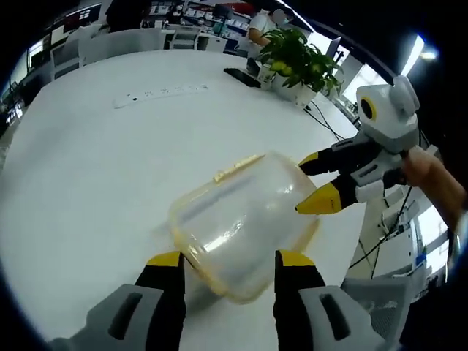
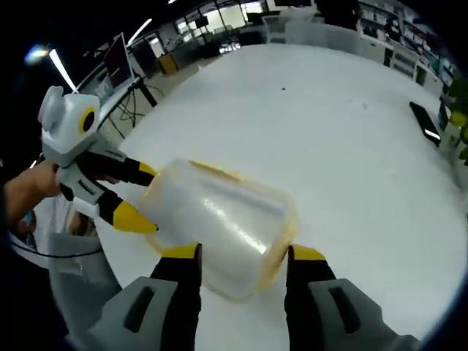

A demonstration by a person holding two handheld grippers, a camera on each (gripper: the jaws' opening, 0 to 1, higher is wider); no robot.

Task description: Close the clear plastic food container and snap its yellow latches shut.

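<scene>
On the white table point(image 1: 88, 168), near its edge, the clear container point(image 1: 245, 219) lies with its lid seemingly on, yellow trim showing along the rim and one yellow latch point(image 1: 238, 167) on the side facing away from the left gripper point(image 1: 231, 262). That gripper's jaws are spread at the container's near edge, one on either side of a corner, not pressing it so far as I can tell. The right gripper point(image 2: 243, 256) meets the container from the opposite side, its jaws likewise spread wide against the wall (touching or just short, the frames do not settle it). Beyond the container stand a power strip point(image 1: 157, 93) and a potted plant point(image 1: 300, 58). The risk I see: the container is light and the table smooth, so pushing a latch from one side alone could skid it toward the edge, or tip it, unless the other gripper braces it.
</scene>
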